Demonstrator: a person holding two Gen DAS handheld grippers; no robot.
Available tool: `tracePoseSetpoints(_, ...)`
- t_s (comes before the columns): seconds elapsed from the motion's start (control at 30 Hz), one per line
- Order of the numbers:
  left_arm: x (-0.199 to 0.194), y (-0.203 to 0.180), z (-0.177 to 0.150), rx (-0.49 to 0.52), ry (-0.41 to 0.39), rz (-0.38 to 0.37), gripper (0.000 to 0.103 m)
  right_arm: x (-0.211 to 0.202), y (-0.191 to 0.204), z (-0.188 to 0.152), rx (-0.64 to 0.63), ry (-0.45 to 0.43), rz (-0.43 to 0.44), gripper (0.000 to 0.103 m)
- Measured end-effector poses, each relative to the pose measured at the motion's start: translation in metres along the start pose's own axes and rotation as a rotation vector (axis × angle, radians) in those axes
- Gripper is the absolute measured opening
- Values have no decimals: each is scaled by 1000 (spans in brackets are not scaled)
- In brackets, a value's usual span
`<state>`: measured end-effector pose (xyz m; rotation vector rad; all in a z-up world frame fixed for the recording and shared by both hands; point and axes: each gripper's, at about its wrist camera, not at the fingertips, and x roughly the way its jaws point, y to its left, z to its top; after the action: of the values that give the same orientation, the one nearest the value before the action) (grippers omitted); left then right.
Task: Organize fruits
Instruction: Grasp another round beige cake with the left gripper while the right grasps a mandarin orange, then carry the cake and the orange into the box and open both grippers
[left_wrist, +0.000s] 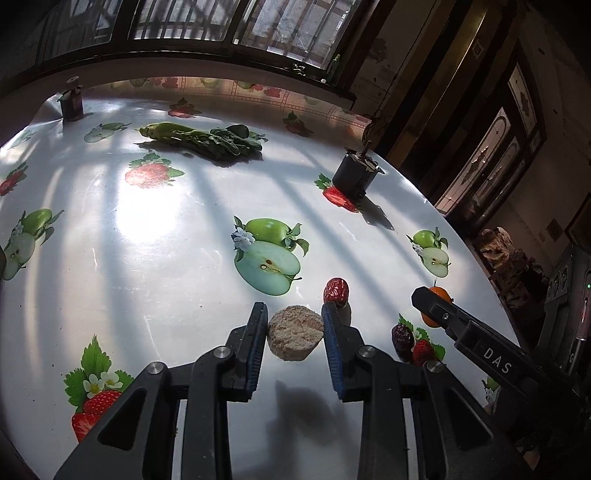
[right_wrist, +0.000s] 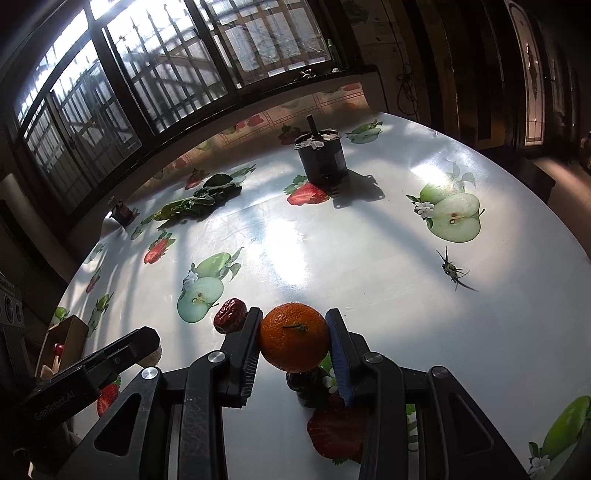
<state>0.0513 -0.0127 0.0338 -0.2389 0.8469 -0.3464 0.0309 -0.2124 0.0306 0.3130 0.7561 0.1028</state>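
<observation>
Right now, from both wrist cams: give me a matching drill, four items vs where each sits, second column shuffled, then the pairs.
Column 1:
1. orange
2. round tan cake
3. leafy greens
4. red date

Column 2:
A. between the left gripper fingers
B. far side of the table, near the window
C. between the right gripper fingers
D. on the table just beyond the left gripper's right fingertip

Pairs: 1-C, 2-A, 3-B, 4-D
</observation>
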Motion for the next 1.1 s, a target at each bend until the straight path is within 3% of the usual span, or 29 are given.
tracePoseSetpoints(0.2,-27,1,-7,25,-49,77,29,-9,-3,8,0,-35,6,37)
tracePoseSetpoints(0.43,-71,15,-22,-16,-93,173,29,-6,-2,8,0,-21,7,37)
tracePoseSetpoints(0.6,-101,25,-35,-34,-115,210,29,-6,0,5,-21,-41,-38,37)
tracePoseSetpoints(0.73,-131,35,-42,-48,-160,203,29,-7,-1,1,-8,-56,-90,37)
tracePoseSetpoints(0.83,-149,43,-45,-72,-186,176,29,-9,-2,-5,19,-17,-113,37)
tracePoseSetpoints(1.1,-169,46,-57,-86,-200,79,29,-77,14,-40,0,-4,-96,37)
